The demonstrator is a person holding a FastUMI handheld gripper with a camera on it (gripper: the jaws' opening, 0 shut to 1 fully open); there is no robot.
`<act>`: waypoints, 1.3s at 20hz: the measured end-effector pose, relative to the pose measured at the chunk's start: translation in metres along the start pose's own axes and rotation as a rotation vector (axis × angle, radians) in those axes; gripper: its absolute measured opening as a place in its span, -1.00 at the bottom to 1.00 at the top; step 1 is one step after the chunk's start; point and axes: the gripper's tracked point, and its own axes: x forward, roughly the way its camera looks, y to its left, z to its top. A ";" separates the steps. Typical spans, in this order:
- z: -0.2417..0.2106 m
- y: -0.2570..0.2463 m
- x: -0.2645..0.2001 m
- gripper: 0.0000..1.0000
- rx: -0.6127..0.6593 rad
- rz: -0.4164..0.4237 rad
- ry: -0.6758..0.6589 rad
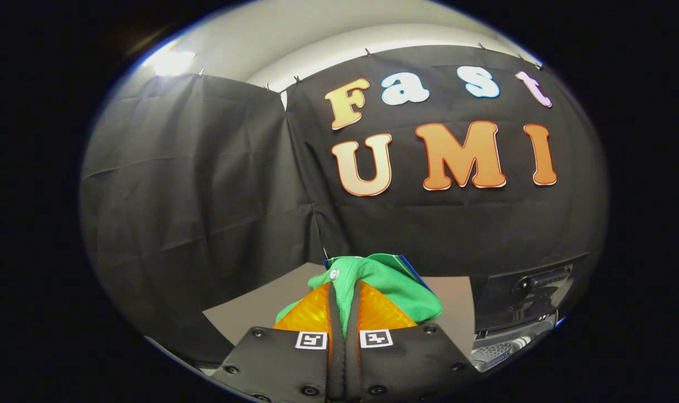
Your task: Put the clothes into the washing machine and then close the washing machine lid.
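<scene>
While I held it up before the black cloth wall [193, 184], my gripper [343, 291] was nearly closed — both fingers pinching the green garment [395, 285], which bunched over their tips — and the washing machine [518, 313] sat low, off to the right.

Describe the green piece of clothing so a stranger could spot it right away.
Start at the black cloth wall, then drop to the hand-held gripper. The green garment is pinched between its closed fingers, bunched above the grey tabletop. It is the sole bright green thing, with a white button.
</scene>
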 end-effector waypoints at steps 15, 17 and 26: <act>0.088 -0.169 -0.078 -0.84 -0.034 -0.063 -0.153; 0.088 -0.207 -0.086 -0.84 -0.040 -0.095 -0.152; 0.026 -0.337 -0.120 -0.84 -0.033 -0.186 -0.048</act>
